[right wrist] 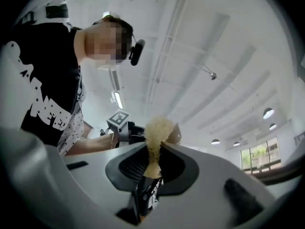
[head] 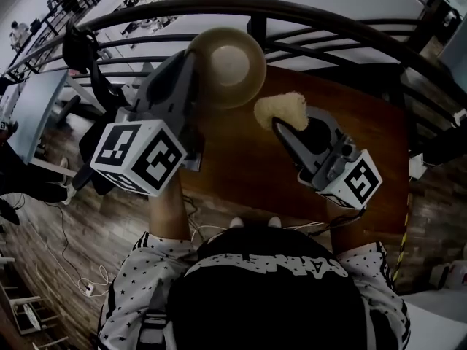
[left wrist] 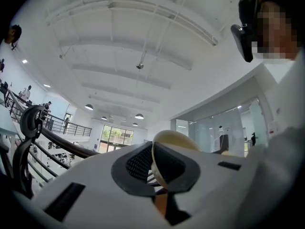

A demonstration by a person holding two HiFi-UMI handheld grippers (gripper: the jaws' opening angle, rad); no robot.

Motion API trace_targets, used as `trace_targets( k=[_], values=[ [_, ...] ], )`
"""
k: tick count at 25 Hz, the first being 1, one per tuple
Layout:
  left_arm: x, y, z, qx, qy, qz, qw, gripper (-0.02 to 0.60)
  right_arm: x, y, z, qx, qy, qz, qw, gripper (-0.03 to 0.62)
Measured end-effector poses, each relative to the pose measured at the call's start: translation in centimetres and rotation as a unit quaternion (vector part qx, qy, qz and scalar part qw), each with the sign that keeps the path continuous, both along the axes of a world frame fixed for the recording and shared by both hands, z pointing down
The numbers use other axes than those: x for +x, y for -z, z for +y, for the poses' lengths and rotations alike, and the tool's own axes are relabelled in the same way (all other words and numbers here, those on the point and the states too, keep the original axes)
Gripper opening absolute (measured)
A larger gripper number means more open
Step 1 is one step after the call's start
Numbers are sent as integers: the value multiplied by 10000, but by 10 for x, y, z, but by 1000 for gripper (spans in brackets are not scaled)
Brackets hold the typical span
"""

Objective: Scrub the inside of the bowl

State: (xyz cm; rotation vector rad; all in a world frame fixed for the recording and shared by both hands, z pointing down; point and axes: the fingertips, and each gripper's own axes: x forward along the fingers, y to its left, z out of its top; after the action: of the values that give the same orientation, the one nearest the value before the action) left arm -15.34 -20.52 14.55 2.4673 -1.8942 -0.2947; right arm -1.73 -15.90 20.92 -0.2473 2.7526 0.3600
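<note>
Head view: left gripper (head: 193, 63) clamps the bowl (head: 232, 64); right gripper (head: 283, 127) pinches a scouring pad (head: 281, 108). Pad should circle inside, pressing lightly.

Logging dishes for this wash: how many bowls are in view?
1. The bowl is clamped by its rim in the left tool, beside the scrubber in the right tool; no other shows, though tools could hide one.
</note>
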Motion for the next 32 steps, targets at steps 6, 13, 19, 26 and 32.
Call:
trace_targets(
  k=[6,13,19,26,32],
  values=[
    [23,9,2,144,-98,-5,9998,23,-11,-17,-2,-71,-513,168,9985,61],
    [27,4,8,156,-219,39,9996,24,8,3,-20,261,-1849,-124,9823,61],
    [32,4,9,128,-223,31,9997,23,-2,15,-18,402,-2143,-79,9759,61],
    [34,5,10,178,-120,-1,9998,23,-10,4,-11,171,-2033,-96,9789,61],
    [43,5,12,226,-114,32,9997,23,-15,-7,-2,107,-1951,-25,9807,60]
  ],
)
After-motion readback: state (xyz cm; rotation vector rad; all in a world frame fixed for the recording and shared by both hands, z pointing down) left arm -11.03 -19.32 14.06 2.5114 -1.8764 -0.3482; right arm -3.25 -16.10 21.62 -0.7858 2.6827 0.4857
